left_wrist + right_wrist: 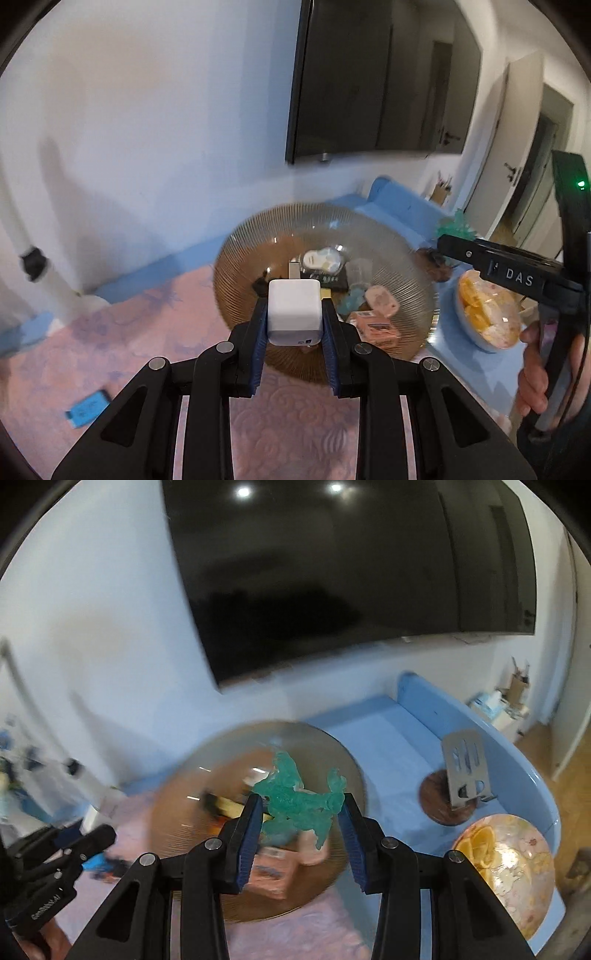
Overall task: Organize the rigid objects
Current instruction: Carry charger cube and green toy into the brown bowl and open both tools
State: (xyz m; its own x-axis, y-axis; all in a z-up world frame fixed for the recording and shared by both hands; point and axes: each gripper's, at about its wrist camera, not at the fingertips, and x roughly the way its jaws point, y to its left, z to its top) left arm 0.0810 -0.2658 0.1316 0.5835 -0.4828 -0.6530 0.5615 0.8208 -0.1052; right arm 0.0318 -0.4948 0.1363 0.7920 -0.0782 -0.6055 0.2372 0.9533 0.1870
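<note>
A: The support is a blue table [384,731] with a raised, rounded rim; a pink embossed mat [291,417] covers its near part.

B: Which things sit straight on it?

A: A wide ribbed amber glass bowl [236,266] stands partly on the mat, partly on the bare blue. A small blue card [88,404] lies flat on the mat, well apart from the bowl.

B: And on the blue side?

A: A round brown coaster [434,805] carries a tilted metal stand [467,766]. Near it, towards the table's edge, stands a patterned bowl [517,871] holding orange slices.
</note>
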